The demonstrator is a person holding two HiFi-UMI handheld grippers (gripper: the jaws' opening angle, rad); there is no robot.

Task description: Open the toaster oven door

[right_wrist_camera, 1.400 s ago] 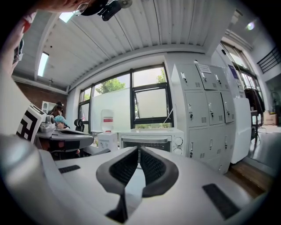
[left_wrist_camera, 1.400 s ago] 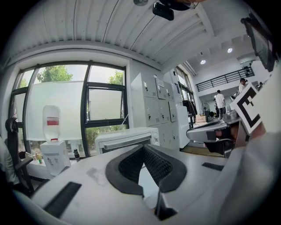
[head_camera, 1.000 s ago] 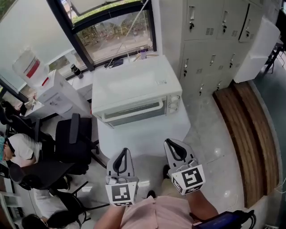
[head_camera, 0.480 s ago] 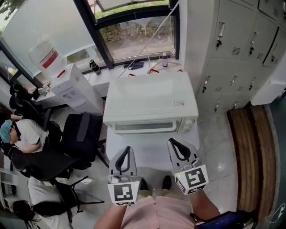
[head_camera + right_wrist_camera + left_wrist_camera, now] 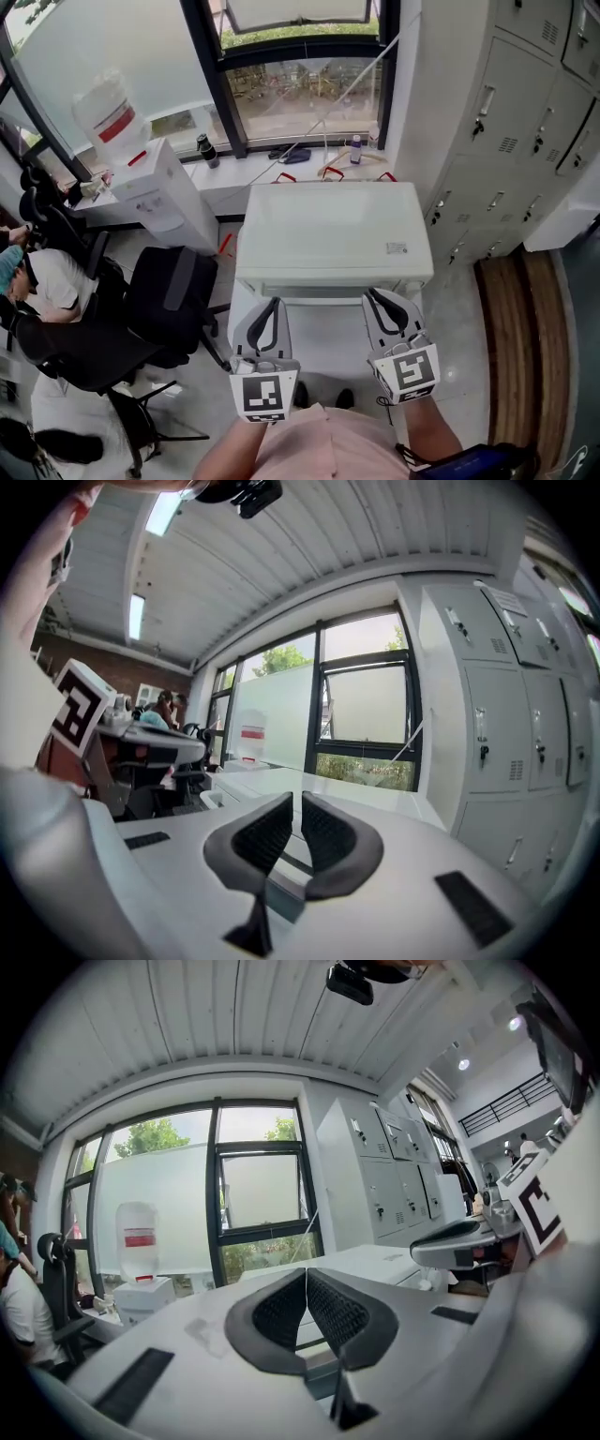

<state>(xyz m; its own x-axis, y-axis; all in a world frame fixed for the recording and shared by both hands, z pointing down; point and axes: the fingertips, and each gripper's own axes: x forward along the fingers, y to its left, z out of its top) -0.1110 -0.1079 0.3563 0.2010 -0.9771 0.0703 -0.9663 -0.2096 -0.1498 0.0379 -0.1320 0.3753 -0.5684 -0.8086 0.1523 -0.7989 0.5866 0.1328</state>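
Observation:
The white toaster oven (image 5: 333,234) stands on a white table (image 5: 323,342), seen from straight above, so its front door is hidden under the top's front edge. My left gripper (image 5: 273,304) is held just before the oven's front left, shut on nothing. My right gripper (image 5: 374,295) is before the front right, also shut and holding nothing. In the left gripper view the dark pads (image 5: 281,1312) meet, with the oven's top (image 5: 375,1262) beyond them. The right gripper view shows its pads (image 5: 328,834) close together, pointing over the oven top (image 5: 272,782).
A black office chair (image 5: 173,300) and a seated person (image 5: 47,291) are to the left. A water dispenser (image 5: 150,192) stands by the window. Grey lockers (image 5: 525,112) line the right, with a wooden bench (image 5: 525,328) below them. Bottles and cables lie on the sill (image 5: 319,159).
The view has moved forward over the oven, so its front face has dropped out of sight. Both grippers now sit nearer the oven's front edge, still shut.

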